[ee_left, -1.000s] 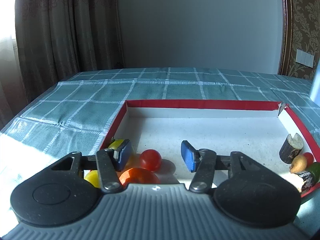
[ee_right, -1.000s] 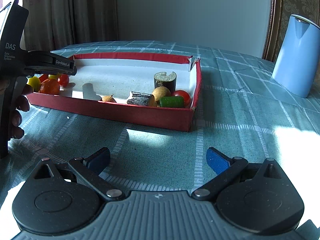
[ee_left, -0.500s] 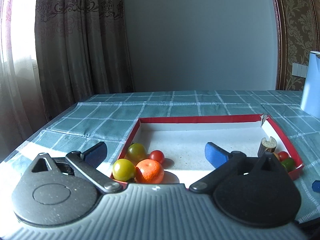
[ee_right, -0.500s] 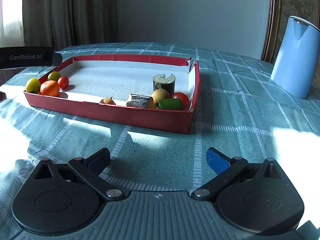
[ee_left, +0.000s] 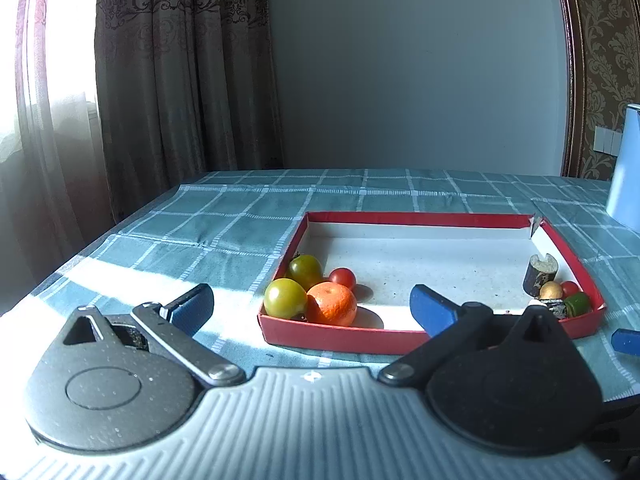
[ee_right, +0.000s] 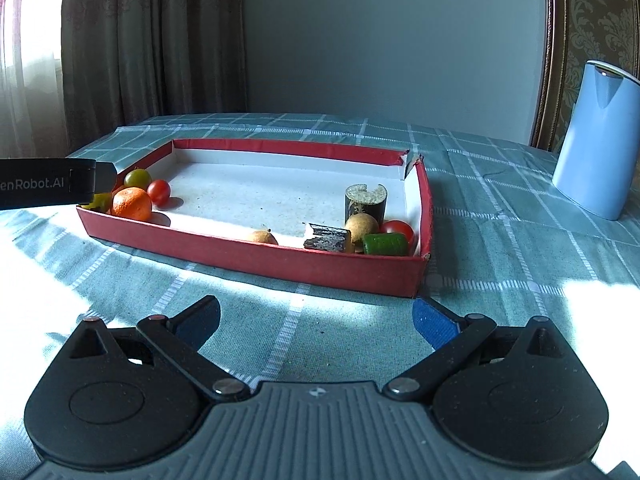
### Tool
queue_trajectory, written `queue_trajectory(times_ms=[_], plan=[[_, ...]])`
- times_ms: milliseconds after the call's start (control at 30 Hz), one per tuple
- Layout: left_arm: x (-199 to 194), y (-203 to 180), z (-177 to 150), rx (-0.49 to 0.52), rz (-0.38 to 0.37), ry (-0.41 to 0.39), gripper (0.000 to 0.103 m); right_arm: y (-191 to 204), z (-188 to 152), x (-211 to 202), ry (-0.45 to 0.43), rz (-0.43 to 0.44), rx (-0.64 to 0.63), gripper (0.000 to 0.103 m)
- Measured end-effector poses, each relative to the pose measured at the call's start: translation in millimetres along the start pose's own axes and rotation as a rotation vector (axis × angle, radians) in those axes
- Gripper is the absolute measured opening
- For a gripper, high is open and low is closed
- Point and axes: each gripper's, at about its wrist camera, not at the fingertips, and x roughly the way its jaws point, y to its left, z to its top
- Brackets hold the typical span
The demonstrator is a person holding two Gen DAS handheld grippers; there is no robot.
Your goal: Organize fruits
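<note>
A red tray [ee_left: 344,338] [ee_right: 256,258] with a white floor lies on the checked cloth. In its near left corner sit two yellow-green tomatoes [ee_left: 285,298], an orange [ee_left: 332,304] [ee_right: 132,203] and a small red tomato [ee_left: 343,278] [ee_right: 159,192]. Its right end holds a dark cut cylinder [ee_right: 365,205], two tan fruits [ee_right: 361,228], a dark chunk [ee_right: 328,238], a green piece [ee_right: 386,244] and a red tomato [ee_right: 398,229]. My left gripper [ee_left: 312,306] is open and empty, just short of the tray's near wall. My right gripper [ee_right: 316,318] is open and empty over the cloth, in front of the tray.
A tall blue jug [ee_right: 596,140] stands on the cloth to the right of the tray. Curtains and a window lie beyond the table's left edge. The left gripper's body [ee_right: 48,188] reaches into the right wrist view from the left.
My left gripper has let go of a yellow-green tomato in the tray's left corner, opened wide and drawn back out of the tray. The right gripper has stayed put.
</note>
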Motion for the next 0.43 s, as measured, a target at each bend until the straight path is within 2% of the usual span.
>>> queue_trajectory(times_ms=[200, 433], plan=[[-2, 12, -4, -0.031, 0.005, 0.009, 0.103, 11, 4, -2, -0.017, 0.017, -0.012, 0.103], [-4, 13, -9, -0.017, 0.017, 0.001, 0.103, 16, 3, -2, -0.013, 0.023, -0.012, 0.103]])
